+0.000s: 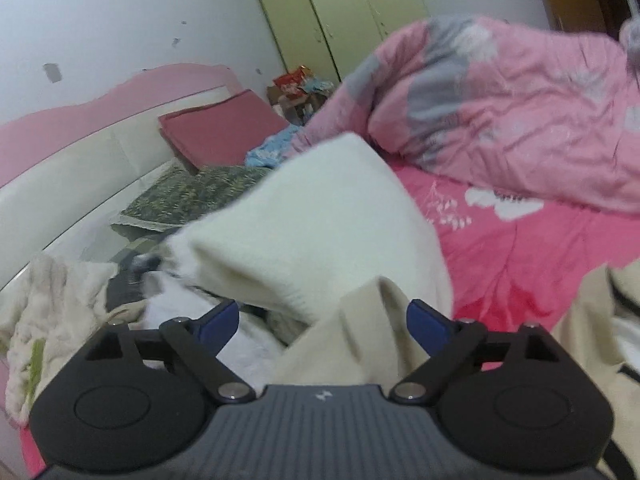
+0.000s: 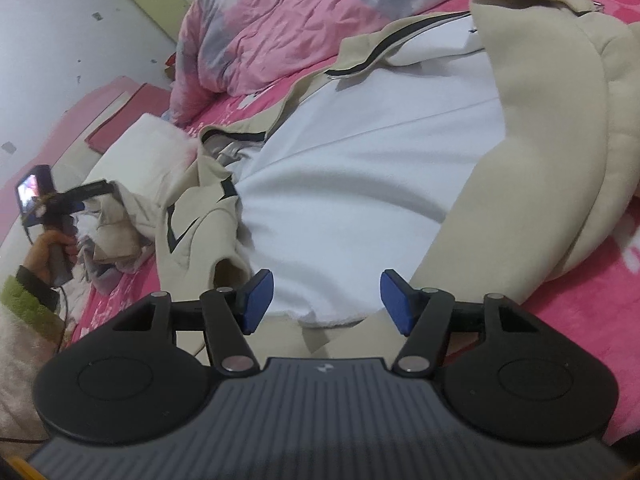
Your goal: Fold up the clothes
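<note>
Beige jacket [image 2: 540,168] spread open on the pink bed [image 2: 580,340], white lining up

Looks soft, thick and floppy, so I'd guess hem or sleeve edges are the spots to grab. Right gripper [image 2: 326,300] is spread wide just over the near hem; left gripper [image 1: 322,324] also spread, beige fabric lying between its fingers, not pinched. No containers visible, just a clothes heap [image 1: 60,300] on the left and a quilt [image 1: 500,120] far back.

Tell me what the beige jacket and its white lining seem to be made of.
Beige jacket: looks like thick matte fleece or sweatshirt knit, with soft rounded folds and no sheen. White lining: appears to be a smoother, thinner fabric with a fuzzy raw-looking hem; the exact fibre cannot be told.
</note>
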A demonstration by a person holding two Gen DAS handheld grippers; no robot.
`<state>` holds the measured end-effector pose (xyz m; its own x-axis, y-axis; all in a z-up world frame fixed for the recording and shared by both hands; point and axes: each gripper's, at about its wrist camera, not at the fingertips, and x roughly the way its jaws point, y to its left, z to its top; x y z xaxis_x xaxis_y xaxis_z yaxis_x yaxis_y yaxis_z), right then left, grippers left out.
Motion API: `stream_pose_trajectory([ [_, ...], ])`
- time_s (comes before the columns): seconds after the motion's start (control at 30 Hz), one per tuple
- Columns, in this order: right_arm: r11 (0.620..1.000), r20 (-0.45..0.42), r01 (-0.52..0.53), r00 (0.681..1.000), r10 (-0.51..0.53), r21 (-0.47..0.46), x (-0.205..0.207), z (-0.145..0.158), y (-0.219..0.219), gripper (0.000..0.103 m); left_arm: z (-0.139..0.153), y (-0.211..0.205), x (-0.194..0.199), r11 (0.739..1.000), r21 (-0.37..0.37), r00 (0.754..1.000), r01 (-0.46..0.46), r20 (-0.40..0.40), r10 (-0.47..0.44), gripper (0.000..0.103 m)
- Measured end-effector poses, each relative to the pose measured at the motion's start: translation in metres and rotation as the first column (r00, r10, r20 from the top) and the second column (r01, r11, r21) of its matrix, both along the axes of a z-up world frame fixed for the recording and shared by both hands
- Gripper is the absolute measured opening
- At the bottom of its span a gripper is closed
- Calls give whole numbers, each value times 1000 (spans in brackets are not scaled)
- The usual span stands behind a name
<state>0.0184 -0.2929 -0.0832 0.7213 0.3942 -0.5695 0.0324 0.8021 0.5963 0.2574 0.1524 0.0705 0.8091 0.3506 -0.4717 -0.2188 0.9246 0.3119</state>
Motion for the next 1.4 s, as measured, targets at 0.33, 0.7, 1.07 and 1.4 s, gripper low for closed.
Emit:
stream_pose_trajectory([
  [0.33, 999, 66, -13, 998, 11, 34, -26, 2, -16, 60, 37, -54, -123, 968, 61, 968, 242, 52, -245, 101],
  [0.7, 999, 117, 13, 993, -9, -31, -49, 9, -32, 60, -110, -198, -221, 758, -100, 733, 645, -199, -650, 85],
  [1.07, 992, 133, 22, 991, -5, -125, -63, 13, -34, 60, -124, -167, -231, 839, -226, 845, 494, -102, -525, 3],
  [1.4, 720, 110, -362, 849, 517, -593, -48, 23, 62, 86, -116, -23, -254, 815, -579, 998, 19, -41, -52, 3],
])
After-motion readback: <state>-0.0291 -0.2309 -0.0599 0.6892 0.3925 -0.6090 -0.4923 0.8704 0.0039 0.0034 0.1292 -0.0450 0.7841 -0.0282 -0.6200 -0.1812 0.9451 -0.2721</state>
